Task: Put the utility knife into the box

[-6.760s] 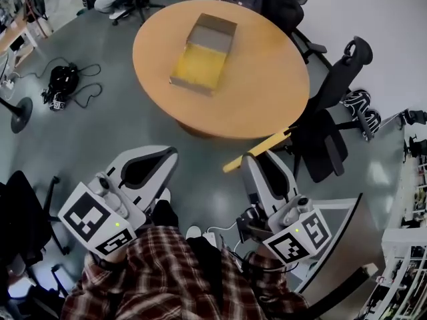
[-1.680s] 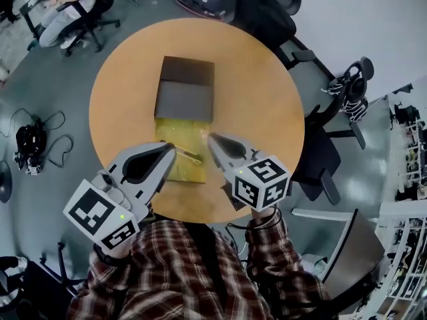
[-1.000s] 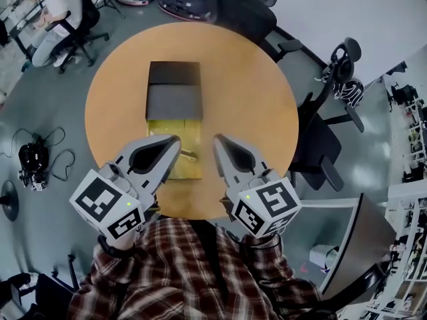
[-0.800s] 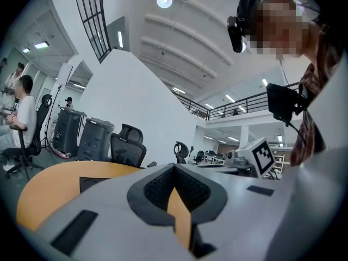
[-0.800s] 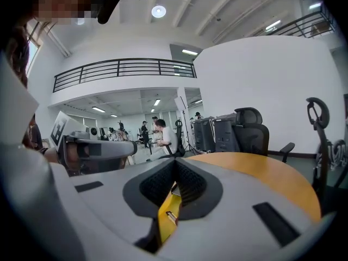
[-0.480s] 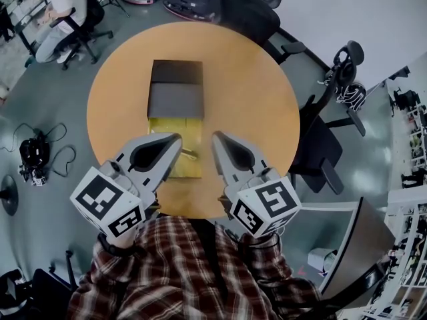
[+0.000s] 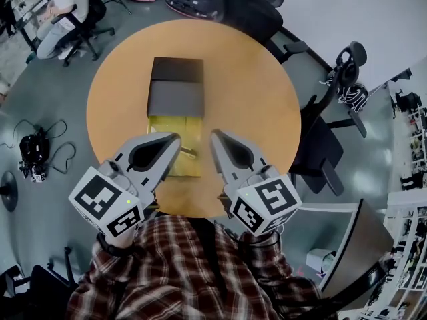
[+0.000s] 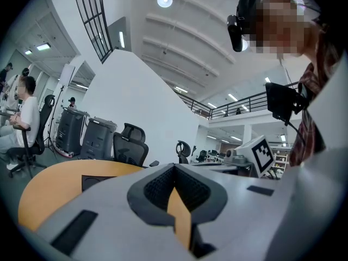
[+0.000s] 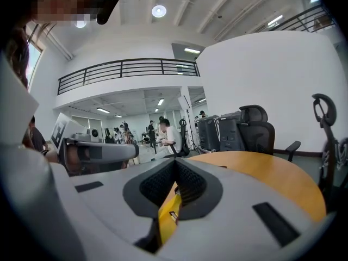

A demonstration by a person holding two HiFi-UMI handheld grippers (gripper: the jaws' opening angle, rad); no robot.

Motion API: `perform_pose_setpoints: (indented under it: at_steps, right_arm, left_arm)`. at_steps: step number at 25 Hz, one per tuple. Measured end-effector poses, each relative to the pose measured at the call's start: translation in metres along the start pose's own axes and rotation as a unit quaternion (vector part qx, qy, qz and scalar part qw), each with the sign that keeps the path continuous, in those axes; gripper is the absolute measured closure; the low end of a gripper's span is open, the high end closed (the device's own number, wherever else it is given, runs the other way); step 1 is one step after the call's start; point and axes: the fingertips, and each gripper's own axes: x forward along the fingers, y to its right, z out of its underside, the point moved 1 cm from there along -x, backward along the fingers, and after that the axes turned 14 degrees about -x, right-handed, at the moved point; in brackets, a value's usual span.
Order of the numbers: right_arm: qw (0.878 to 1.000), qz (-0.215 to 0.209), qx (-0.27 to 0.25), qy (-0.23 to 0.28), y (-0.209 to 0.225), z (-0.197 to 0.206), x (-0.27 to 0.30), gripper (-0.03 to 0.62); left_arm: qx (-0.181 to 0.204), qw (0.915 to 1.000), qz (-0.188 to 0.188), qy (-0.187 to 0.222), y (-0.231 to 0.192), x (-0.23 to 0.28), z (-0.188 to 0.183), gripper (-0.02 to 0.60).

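On the round wooden table (image 7: 257,92) stands the box, its dark lid (image 7: 175,89) folded back and its yellow-lined tray (image 7: 172,131) towards me. A slim utility knife (image 7: 189,154) lies in the tray's near right part. My left gripper (image 7: 175,139) hovers over the tray's near left corner, and its jaws meet with nothing between them (image 8: 174,170). To the right of the tray, my right gripper (image 7: 215,135) is shut and empty (image 9: 175,165). Only the yellow lining shows under its tips.
Black office chairs (image 7: 320,145) stand close to the table's right and far sides. One chair has headphones (image 7: 347,79) hanging on it. A person (image 7: 63,5) sits at a desk far left, and cables (image 7: 33,162) lie on the floor.
Several seconds ago I stood away from the table with the yellow knife in the right gripper. It now lies in the box. Over the last second both grippers barely moved.
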Motion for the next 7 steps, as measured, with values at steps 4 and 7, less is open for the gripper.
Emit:
perform_pose_setpoints:
  at_steps: [4, 7]
  right_arm:
    - [1.0, -0.005, 0.001, 0.0, 0.0003, -0.0006, 0.0028, 0.583]
    - [1.0, -0.008, 0.0, 0.0, -0.0001, -0.0004, 0.0064, 0.583]
  left_arm:
    - [-0.002, 1.0, -0.004, 0.0, -0.0024, 0.0004, 0.0, 0.571]
    - [-0.003, 1.0, -0.005, 0.001, -0.0056, 0.0005, 0.0002, 0.572]
